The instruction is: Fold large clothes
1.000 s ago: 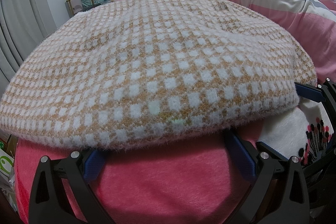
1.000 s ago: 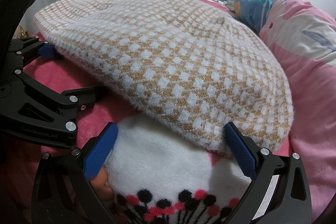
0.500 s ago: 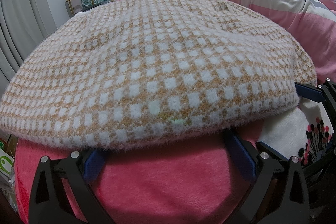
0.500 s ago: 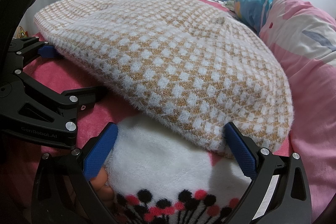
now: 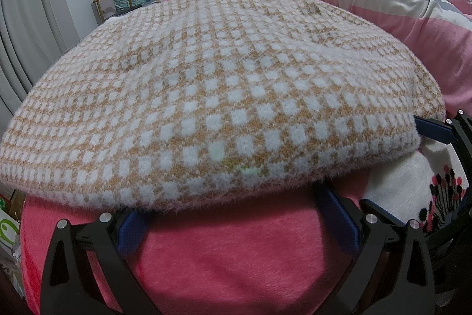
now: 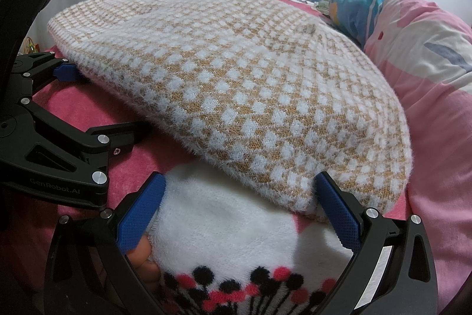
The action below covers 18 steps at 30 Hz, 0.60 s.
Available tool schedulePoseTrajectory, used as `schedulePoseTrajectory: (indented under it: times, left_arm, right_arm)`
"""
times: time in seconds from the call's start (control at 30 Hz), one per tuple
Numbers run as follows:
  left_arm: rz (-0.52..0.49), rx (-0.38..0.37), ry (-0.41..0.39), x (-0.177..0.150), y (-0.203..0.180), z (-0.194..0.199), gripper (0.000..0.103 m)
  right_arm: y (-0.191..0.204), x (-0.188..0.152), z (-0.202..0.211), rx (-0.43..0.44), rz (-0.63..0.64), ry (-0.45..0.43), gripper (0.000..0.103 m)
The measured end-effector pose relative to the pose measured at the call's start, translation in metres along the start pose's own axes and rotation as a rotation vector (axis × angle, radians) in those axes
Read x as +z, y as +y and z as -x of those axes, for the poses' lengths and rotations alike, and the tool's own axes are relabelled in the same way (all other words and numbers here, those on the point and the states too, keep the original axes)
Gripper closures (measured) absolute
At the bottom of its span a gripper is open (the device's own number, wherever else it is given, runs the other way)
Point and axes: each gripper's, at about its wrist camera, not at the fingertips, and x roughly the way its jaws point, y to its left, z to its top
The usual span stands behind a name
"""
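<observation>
A folded fuzzy sweater, tan with a white check pattern, lies on a pink fleece blanket covering a bed. Its near folded edge faces both cameras. The left gripper sits at that edge with its blue-padded fingers spread wide, their tips at or just under the hem, holding nothing. The right gripper is to its right at the sweater's near right corner, fingers also spread, over a white patch of the blanket with black and red dots. A pink quilt is heaped on the far right. Nothing differs from the frames half a second and a second earlier: sweater and both grippers are in the same positions.
</observation>
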Motion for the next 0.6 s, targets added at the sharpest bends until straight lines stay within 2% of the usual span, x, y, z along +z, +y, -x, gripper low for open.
schedulePoseTrajectory:
  times: [0.6]
  left_arm:
    - [0.0,0.0,0.0,-0.0002,0.0001,0.0002,0.003]
  right_arm:
    - [0.0002,0.0,0.0,0.0,0.0,0.0,0.006]
